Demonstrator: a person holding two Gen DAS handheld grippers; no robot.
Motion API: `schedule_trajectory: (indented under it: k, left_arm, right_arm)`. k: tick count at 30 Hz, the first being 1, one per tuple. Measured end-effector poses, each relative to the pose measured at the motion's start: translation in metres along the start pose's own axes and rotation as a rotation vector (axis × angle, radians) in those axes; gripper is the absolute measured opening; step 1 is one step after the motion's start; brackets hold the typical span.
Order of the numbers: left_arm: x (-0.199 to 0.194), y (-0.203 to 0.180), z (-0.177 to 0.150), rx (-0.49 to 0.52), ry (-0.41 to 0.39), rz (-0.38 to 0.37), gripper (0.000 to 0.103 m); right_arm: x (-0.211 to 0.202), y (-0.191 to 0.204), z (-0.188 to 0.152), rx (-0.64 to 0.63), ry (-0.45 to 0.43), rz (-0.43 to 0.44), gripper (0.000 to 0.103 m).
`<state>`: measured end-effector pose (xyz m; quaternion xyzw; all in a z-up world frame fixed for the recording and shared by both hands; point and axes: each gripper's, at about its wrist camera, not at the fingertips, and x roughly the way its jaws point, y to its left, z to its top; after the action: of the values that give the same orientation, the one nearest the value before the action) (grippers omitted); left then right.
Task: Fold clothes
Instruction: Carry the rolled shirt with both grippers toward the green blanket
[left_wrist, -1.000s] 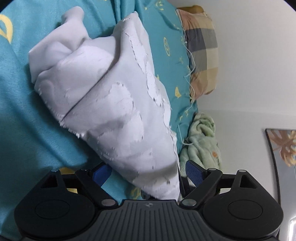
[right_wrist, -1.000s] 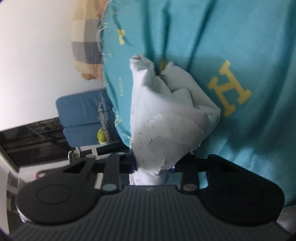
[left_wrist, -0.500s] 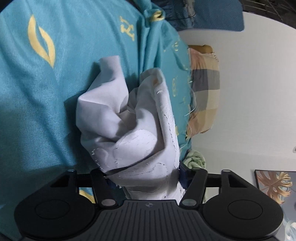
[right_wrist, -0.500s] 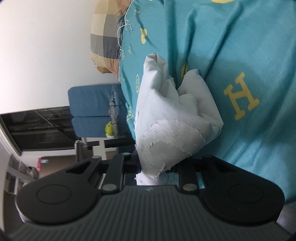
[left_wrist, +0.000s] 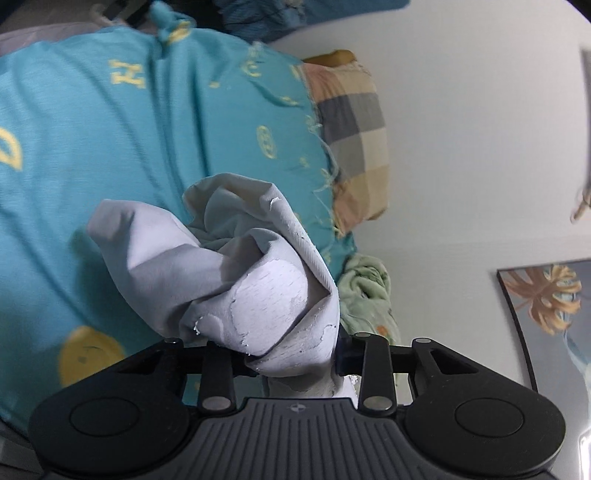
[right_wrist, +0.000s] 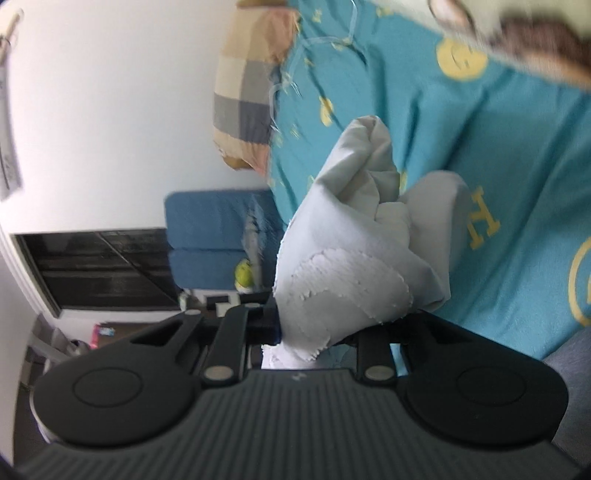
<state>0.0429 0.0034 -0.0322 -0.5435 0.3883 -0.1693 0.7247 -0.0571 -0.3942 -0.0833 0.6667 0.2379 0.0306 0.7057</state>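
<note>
Your left tongs (left_wrist: 295, 363) and right tongs (right_wrist: 314, 332) each clamp a bunched white garment (left_wrist: 236, 273) above the turquoise bedsheet (left_wrist: 110, 147).

Left claw (left_wrist: 295, 363) matte black, ribbed grey housing, silver pivot screws; right claw (right_wrist: 316, 330) identical.

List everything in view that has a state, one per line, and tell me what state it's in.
Left hand-held gripper: shut on white cloth.
Right hand-held gripper: shut on white cloth.
Pale white cloth with peeling print: bunched, held up at both ends.
Teal bedsheet with yellow motifs: spread, wrinkled.
Checked pillow: lying at sheet's edge.
</note>
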Motion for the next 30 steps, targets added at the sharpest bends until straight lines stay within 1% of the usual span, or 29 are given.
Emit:
schedule_trajectory:
  k: [2,6,9,12,16,18,20,22,24,26,27,29,30]
  left_arm:
    - [0.018,-0.032,-0.006,0.025,0.011,-0.025,0.034]
    - [0.074,-0.104,-0.030,0.077,0.070,-0.066,0.034]
    - [0.130,-0.157,-0.046,0.117,0.131,-0.105,0.034]
    - [0.191,-0.206,-0.068,0.137,0.200,-0.142,0.034]
    - [0.258,-0.254,-0.118,0.166,0.291,-0.203,0.034]
    - [0.290,-0.270,-0.139,0.180,0.332,-0.242,0.034]
    - [0.318,-0.274,-0.163,0.203,0.365,-0.261,0.035]
    - [0.344,-0.272,-0.187,0.224,0.397,-0.272,0.035]
    - [0.351,-0.251,-0.215,0.238,0.425,-0.245,0.035]
    - [0.367,-0.222,-0.235,0.247,0.461,-0.204,0.035]
    - [0.363,-0.203,-0.245,0.254,0.481,-0.185,0.035]
    - [0.357,-0.169,-0.260,0.271,0.515,-0.147,0.035]
    - [0.359,-0.159,-0.260,0.285,0.521,-0.131,0.036]
  right_arm:
    - [-0.014,0.016,0.027,-0.016,-0.037,0.011,0.025]
    - [-0.042,0.048,0.080,-0.047,-0.112,0.034,0.025]
    - [-0.064,0.071,0.121,-0.071,-0.168,0.051,0.025]
    - [-0.085,0.095,0.162,-0.095,-0.225,0.065,0.025]
    - [-0.123,0.119,0.223,-0.150,-0.345,0.044,0.025]
    - [-0.142,0.125,0.248,-0.182,-0.399,0.043,0.025]
    - [-0.160,0.123,0.268,-0.221,-0.447,0.036,0.025]
    - [-0.172,0.111,0.281,-0.266,-0.492,-0.005,0.025]
    - [-0.178,0.091,0.289,-0.291,-0.511,-0.077,0.025]
    - [-0.181,0.065,0.290,-0.266,-0.486,-0.162,0.025]
    - [-0.182,0.051,0.290,-0.249,-0.472,-0.200,0.025]
    - [-0.185,0.020,0.287,-0.166,-0.437,-0.230,0.025]
    - [-0.187,0.005,0.285,-0.129,-0.422,-0.242,0.025]
